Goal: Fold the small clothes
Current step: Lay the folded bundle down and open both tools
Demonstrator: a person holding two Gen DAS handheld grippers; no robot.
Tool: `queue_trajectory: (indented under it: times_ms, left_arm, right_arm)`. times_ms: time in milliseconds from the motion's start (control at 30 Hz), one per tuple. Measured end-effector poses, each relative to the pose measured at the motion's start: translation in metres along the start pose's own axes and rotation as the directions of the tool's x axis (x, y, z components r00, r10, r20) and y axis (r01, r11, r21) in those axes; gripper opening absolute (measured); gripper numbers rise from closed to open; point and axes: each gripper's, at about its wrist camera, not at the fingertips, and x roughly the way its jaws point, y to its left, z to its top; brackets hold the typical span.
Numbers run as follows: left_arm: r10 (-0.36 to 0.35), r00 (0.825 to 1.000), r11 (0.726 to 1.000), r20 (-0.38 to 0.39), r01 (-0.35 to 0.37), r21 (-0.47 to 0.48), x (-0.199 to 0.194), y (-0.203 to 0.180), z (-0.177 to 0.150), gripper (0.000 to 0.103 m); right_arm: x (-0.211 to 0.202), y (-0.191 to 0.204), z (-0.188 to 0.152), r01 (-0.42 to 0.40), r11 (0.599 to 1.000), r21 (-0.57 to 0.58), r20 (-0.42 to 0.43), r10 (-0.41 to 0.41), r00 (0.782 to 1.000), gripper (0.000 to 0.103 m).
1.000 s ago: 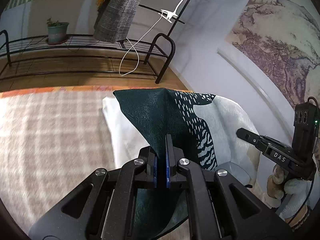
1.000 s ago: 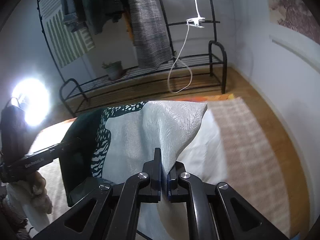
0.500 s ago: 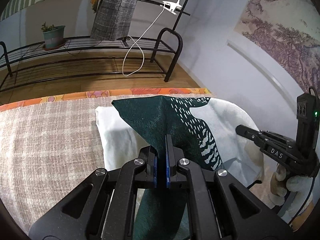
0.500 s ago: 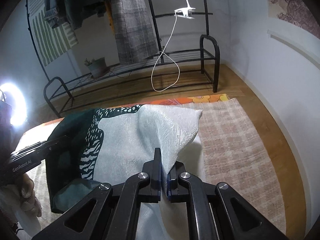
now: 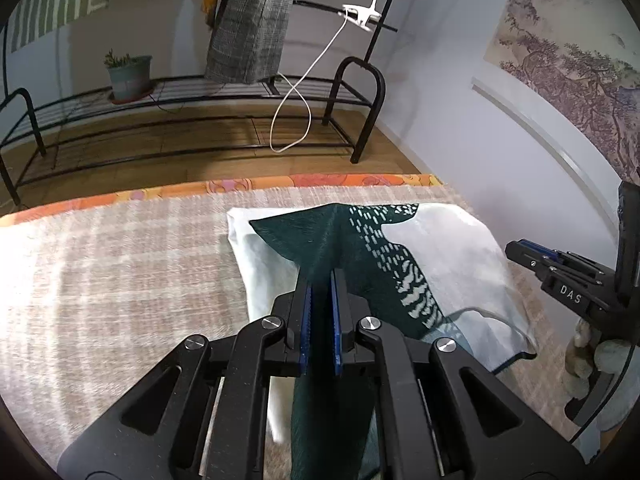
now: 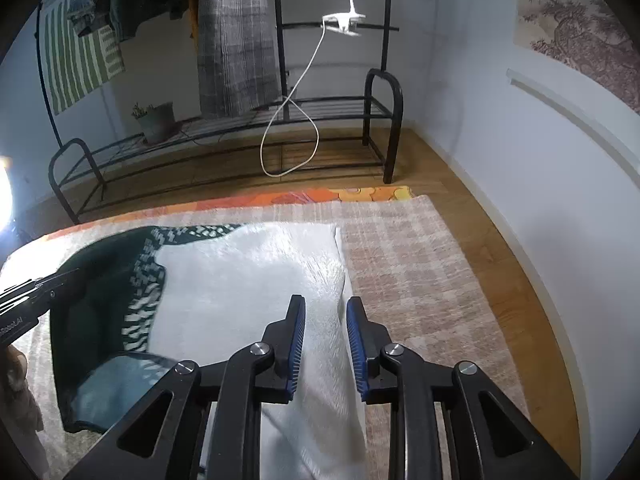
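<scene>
Behind the checked blanket stand a black rack, a potted plant and a dangling white cable. From the left wrist, the left gripper is clamped on a dark green fold of the garment, which lies on the blanket toward its right side.

From the right wrist, the right gripper has just been opening; its blue pads stand apart, with the garment's pale edge lying loose between them on the blanket.
</scene>
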Motion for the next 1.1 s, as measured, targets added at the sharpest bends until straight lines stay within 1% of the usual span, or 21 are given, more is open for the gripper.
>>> queue_trajectory:
  times_ms: [100,333,633,900,967,1000,1100]
  left_arm:
    - [0.001,1.000,1.000,0.011,-0.001,0.009,-0.018,-0.003,-0.002,0.005]
    - [-0.007,0.999,1.000,0.043,0.006,0.029,-0.072,-0.008,-0.011,0.005]
    - [-0.011,0.994,0.995,0.110,0.000,0.100,-0.162,-0.022,-0.029,0.005]
    - [-0.040,0.985,0.991,0.167,0.018,0.132,-0.247,-0.018,-0.048,0.005]
    - [-0.049,0.984,0.991,0.173,0.026,0.132,-0.266,-0.014,-0.057,0.005]
    - [-0.050,0.983,0.991,0.174,0.027,0.132,-0.272,-0.013,-0.061,0.005]
    - [-0.044,0.983,0.989,0.181,0.018,0.146,-0.295,-0.008,-0.079,0.005]
  right_arm:
    - [-0.019,0.003,0.002,-0.006,1.000,0.005,0.018,0.006,1.000,0.021]
    - [-0.064,0.017,0.003,-0.014,1.000,0.001,0.050,0.014,0.999,0.021]
    - [-0.139,0.045,-0.010,-0.030,1.000,0.002,0.098,0.030,0.995,0.021]
    - [-0.207,0.076,-0.031,-0.034,0.999,0.011,0.145,0.032,0.989,0.021]
    - [-0.220,0.082,-0.038,-0.033,0.999,0.026,0.149,0.029,0.988,0.021]
    - [-0.227,0.085,-0.043,-0.041,0.998,0.040,0.152,0.035,0.988,0.023]
    - [-0.246,0.097,-0.060,-0.045,0.998,0.054,0.160,0.035,0.986,0.025]
